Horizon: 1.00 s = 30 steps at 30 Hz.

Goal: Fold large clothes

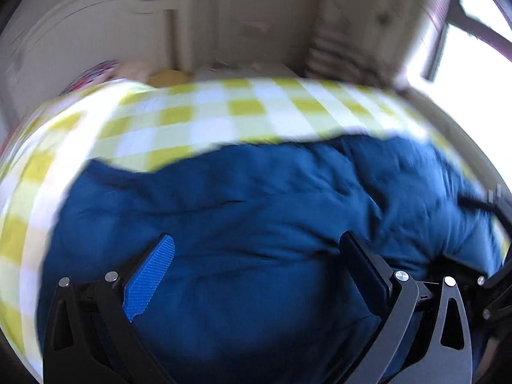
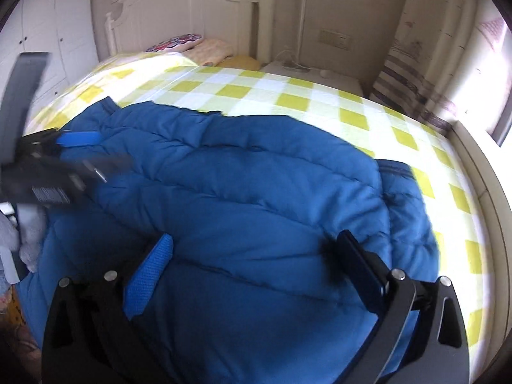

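Note:
A big blue padded jacket (image 2: 243,185) lies spread on a bed with a yellow and white checked sheet (image 2: 288,96). It also fills the left wrist view (image 1: 243,211), which is blurred. My left gripper (image 1: 256,243) is open and empty just above the jacket. My right gripper (image 2: 252,243) is open and empty above the jacket's near part. The left gripper also shows in the right wrist view (image 2: 80,150), over the jacket's left side. Part of the right gripper shows at the right edge of the left wrist view (image 1: 492,272).
A white headboard (image 2: 179,9) and pillows (image 2: 192,46) are at the far end of the bed. A white bedside table (image 2: 313,73) with cables stands to its right. A striped cushion (image 2: 400,89) leans by the window wall. White cupboards (image 2: 48,41) are on the left.

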Each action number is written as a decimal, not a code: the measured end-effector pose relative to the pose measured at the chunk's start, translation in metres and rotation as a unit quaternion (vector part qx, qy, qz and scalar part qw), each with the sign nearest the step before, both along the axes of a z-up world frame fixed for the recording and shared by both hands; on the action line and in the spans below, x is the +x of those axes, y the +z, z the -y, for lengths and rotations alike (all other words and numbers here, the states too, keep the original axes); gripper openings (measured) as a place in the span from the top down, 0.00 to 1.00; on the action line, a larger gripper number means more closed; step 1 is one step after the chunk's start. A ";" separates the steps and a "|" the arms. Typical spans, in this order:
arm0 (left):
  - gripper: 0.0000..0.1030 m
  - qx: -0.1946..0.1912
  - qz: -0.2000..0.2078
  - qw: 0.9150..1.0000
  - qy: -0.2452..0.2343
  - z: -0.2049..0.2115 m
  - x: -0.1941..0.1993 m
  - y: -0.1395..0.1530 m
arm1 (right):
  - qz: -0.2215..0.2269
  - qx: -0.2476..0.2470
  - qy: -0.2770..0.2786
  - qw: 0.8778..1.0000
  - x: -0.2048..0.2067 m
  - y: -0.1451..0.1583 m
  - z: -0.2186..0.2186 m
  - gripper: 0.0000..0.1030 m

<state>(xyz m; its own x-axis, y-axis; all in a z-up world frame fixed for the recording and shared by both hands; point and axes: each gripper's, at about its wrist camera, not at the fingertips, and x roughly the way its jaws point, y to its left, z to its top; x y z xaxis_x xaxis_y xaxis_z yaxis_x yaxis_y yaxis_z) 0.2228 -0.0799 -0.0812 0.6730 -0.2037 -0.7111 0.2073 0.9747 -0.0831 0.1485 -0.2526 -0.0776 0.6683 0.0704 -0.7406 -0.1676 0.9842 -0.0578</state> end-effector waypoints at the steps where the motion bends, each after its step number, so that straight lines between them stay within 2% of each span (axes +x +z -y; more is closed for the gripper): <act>1: 0.04 -0.002 0.012 1.000 0.027 -0.015 -0.005 0.005 | 0.004 0.005 -0.011 1.000 -0.005 0.003 0.008 0.03; 3: 0.04 -0.009 0.024 0.998 0.058 -0.045 -0.011 0.010 | 0.011 0.015 -0.034 0.999 -0.008 0.004 0.024 0.03; 5: 0.04 -0.023 0.001 0.996 0.091 -0.079 -0.011 0.004 | 0.014 0.025 -0.067 0.997 -0.011 0.003 0.048 0.03; 6: 0.04 -0.039 -0.016 0.994 0.102 -0.094 -0.011 -0.002 | 0.014 0.037 -0.086 0.996 -0.014 0.003 0.061 0.03; 8: 0.04 -0.097 -0.048 0.989 0.105 -0.120 -0.007 -0.014 | 0.007 0.069 -0.116 0.991 -0.017 -0.003 0.083 0.03; 10: 0.04 -0.111 -0.054 0.985 0.123 -0.129 -0.008 -0.017 | 0.002 0.115 -0.116 0.987 -0.017 -0.010 0.096 0.03; 12: 0.04 -0.100 -0.057 0.985 0.125 -0.126 -0.006 -0.018 | 0.002 0.125 -0.115 0.985 -0.016 -0.010 0.098 0.03; 14: 0.04 -0.084 -0.043 0.986 0.135 -0.122 -0.010 -0.014 | 0.017 0.110 -0.117 0.987 -0.024 -0.004 0.093 0.03; 15: 0.04 -0.072 -0.029 0.986 0.148 -0.120 -0.018 -0.010 | 0.029 0.099 -0.111 0.988 -0.028 0.001 0.088 0.03; 17: 0.04 -0.035 0.034 0.986 0.158 -0.107 -0.042 0.010 | 0.054 0.077 -0.085 0.992 -0.039 0.011 0.072 0.03; 18: 0.04 -0.026 0.054 0.988 0.145 -0.099 -0.051 0.018 | 0.068 0.062 -0.063 0.994 -0.047 0.018 0.060 0.03; 20: 0.04 -0.026 0.087 0.992 0.090 -0.071 -0.073 0.035 | 0.075 0.050 -0.012 0.996 -0.055 0.027 0.036 0.03; 23: 0.04 -0.017 0.107 0.994 0.000 -0.025 -0.092 0.045 | 0.063 0.022 0.071 0.995 -0.066 0.026 -0.008 0.03; 25: 0.04 0.025 0.083 0.994 -0.064 0.018 -0.094 0.025 | 0.020 -0.012 0.098 0.995 -0.061 0.006 -0.035 0.03; 26: 0.04 0.067 0.052 0.993 -0.087 0.038 -0.089 0.002 | 0.015 -0.023 0.096 0.995 -0.059 -0.003 -0.040 0.02; 27: 0.04 0.097 0.043 0.990 -0.095 0.049 -0.085 -0.015 | 0.027 -0.020 0.092 0.995 -0.060 -0.010 -0.041 0.02; 28: 0.04 0.094 0.066 0.989 -0.097 0.049 -0.087 -0.019 | 0.028 -0.021 0.089 0.995 -0.061 -0.013 -0.042 0.02; 30: 0.04 0.067 0.047 0.992 -0.097 0.042 -0.082 -0.017 | 0.025 -0.018 0.090 0.995 -0.062 -0.013 -0.042 0.02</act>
